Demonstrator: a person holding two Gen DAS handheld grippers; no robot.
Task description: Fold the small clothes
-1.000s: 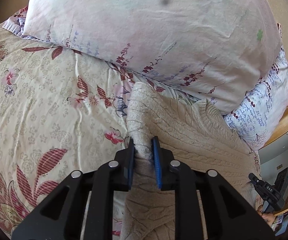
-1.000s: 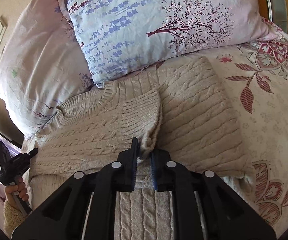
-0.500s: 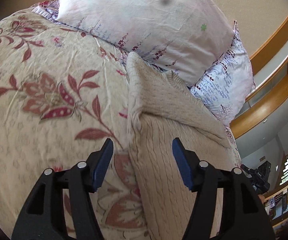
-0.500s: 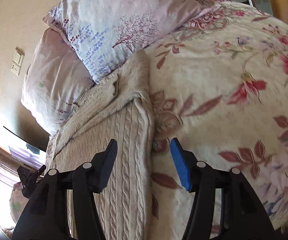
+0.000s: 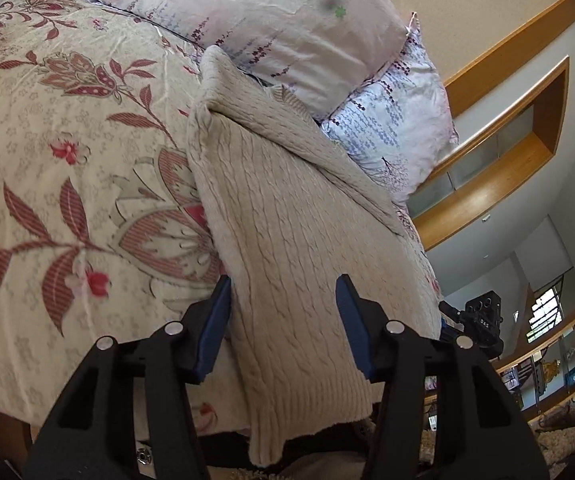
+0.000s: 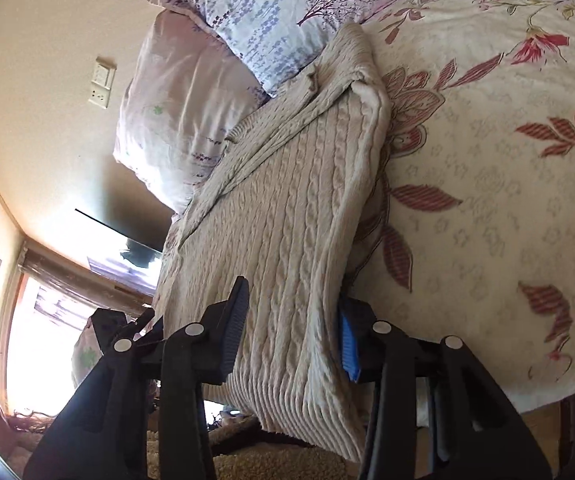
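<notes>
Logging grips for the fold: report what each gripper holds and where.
Nothing held yet. The left gripper and right gripper, jaws just closing, each straddle a bottom corner of the sweater, pads not clamped.

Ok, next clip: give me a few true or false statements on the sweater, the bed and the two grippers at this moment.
1. The beige cable-knit sweater lies on a floral bedspread. True.
2. The sweater's hem hangs past the bed's near edge. True.
3. The left gripper is clamped shut on a sleeve. False: its jaws stand apart, straddling the sweater's lower part, having just been closing.
4. The sweater's top end lies near the pillows. True.
5. The right gripper hovers over bare bedspread. False: sweater fabric lies between its jaws.
</notes>
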